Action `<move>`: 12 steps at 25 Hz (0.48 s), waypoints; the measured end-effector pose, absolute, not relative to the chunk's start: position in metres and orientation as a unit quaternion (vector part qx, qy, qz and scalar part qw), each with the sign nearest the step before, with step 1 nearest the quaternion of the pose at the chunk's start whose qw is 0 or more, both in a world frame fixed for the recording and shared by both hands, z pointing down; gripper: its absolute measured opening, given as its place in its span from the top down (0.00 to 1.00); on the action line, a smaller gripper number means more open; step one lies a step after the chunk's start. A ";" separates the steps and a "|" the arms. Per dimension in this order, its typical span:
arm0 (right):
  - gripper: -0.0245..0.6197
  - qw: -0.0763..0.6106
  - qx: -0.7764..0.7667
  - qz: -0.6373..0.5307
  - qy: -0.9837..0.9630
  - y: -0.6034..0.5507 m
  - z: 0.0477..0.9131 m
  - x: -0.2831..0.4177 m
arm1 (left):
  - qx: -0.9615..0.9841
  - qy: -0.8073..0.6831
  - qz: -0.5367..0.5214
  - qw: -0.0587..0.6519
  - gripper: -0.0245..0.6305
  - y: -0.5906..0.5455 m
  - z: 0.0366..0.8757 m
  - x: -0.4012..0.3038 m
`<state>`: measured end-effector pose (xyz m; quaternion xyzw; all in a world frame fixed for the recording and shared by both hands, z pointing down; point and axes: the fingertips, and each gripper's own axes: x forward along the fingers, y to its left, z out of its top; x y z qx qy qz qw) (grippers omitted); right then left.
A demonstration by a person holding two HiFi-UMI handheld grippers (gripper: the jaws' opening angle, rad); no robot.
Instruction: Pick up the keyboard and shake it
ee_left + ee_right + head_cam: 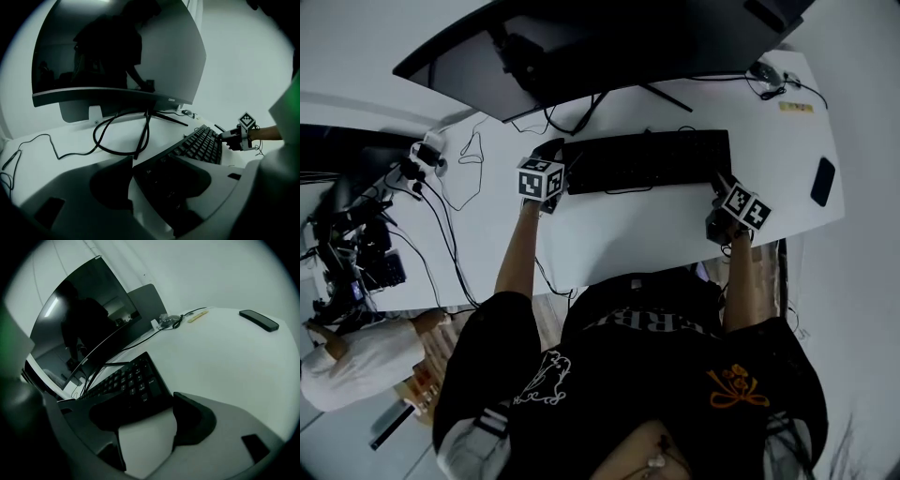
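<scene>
Though astride the keyboard [647, 161] ends, left tool [558, 161] and right tool [720, 187] open.

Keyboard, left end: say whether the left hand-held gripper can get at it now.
Probably yes: the left hand-held gripper is open, the keyboard end lies between its jaws, and the cables sit clear behind.

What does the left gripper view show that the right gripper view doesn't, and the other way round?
Only the left gripper view: the right gripper, with its marker cube, at the far end of the keyboard. Only the right gripper view: a dark phone and a yellow strip lying on the table. Both: the black keyboard running away from between that gripper's open jaws, the curved monitor and the white table.
</scene>
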<state>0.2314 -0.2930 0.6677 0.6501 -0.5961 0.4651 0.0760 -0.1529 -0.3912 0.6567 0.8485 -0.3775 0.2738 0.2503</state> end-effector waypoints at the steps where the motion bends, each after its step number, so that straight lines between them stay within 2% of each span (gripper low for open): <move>1: 0.49 0.075 0.650 0.465 -0.596 -0.293 0.668 0.232 | 0.850 -0.377 0.272 0.249 0.57 -0.391 0.656 -0.152; 7: 0.49 0.083 0.655 0.462 -0.592 -0.287 0.663 0.231 | 0.848 -0.390 0.278 0.226 0.57 -0.392 0.647 -0.155; 10: 0.50 0.084 0.660 0.445 -0.599 -0.282 0.650 0.231 | 0.851 -0.403 0.241 0.235 0.57 -0.391 0.626 -0.155; 12: 0.54 0.074 0.658 0.433 -0.612 -0.280 0.635 0.225 | 0.858 -0.402 0.214 0.238 0.57 -0.388 0.610 -0.154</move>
